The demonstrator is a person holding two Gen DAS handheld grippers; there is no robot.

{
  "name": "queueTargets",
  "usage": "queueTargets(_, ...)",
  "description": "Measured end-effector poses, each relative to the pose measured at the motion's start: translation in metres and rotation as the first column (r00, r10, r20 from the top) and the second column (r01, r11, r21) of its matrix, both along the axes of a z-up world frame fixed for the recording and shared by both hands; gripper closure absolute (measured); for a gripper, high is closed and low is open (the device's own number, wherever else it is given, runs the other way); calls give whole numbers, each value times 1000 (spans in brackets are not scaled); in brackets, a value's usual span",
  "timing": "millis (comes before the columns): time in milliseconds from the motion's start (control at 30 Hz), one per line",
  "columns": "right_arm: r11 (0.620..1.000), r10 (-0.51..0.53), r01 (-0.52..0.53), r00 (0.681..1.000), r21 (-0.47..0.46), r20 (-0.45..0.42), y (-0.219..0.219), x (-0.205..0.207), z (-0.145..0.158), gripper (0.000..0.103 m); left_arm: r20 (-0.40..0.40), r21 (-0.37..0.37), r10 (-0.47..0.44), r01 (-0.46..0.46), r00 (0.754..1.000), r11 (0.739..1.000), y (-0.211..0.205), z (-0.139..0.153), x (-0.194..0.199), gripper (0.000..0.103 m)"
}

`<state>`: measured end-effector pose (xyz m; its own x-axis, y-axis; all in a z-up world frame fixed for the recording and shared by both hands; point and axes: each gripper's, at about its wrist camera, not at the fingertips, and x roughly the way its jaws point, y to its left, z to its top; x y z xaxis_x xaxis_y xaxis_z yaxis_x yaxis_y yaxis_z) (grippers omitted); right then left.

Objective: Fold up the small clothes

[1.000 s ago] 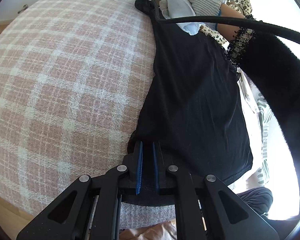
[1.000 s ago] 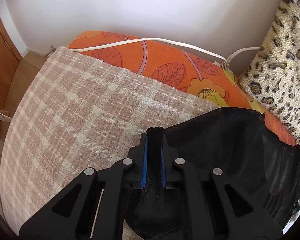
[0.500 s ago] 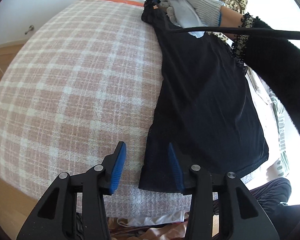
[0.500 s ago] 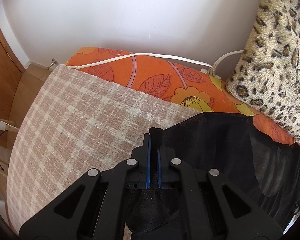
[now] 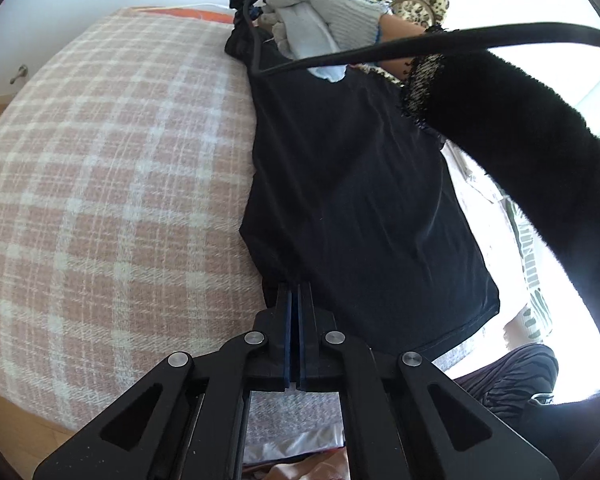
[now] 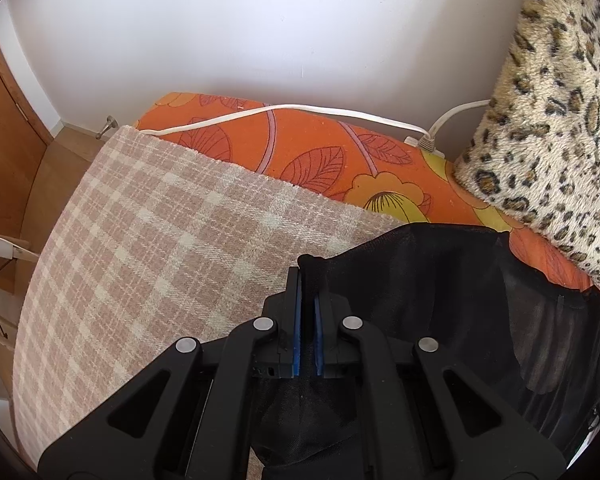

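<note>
A white wall (image 6: 260, 32) stands behind the bed. A checked blanket (image 6: 148, 248) covers an orange flowery sheet (image 6: 320, 152). The wooden floor (image 6: 72, 144) meets a brown door (image 6: 8, 128).

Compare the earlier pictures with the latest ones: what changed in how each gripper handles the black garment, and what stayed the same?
The left gripper opened, then shut on the black garment's near edge. The right gripper stayed clamped on its far corner; the plaid blanket is unchanged.
</note>
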<state>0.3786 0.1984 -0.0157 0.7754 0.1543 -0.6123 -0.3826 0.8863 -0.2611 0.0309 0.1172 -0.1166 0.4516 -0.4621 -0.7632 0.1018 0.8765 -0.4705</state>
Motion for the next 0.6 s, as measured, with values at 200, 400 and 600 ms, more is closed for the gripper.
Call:
queueTargets(200,1000,-7,6,1000,22,30,-22,-7,20,97,13,-75,-54,55,998,996,-15,6,0,103)
queueTargets(400,998,-38,35,998,55,51,-57,-11,43,97,39,-81,-109,112,993,990,-42,11,-1,103)
queueTargets(600,994,-80,76,995,78,60,-101,-13,57,97,55,-87,-175,179,983,980,-67,15,1,103)
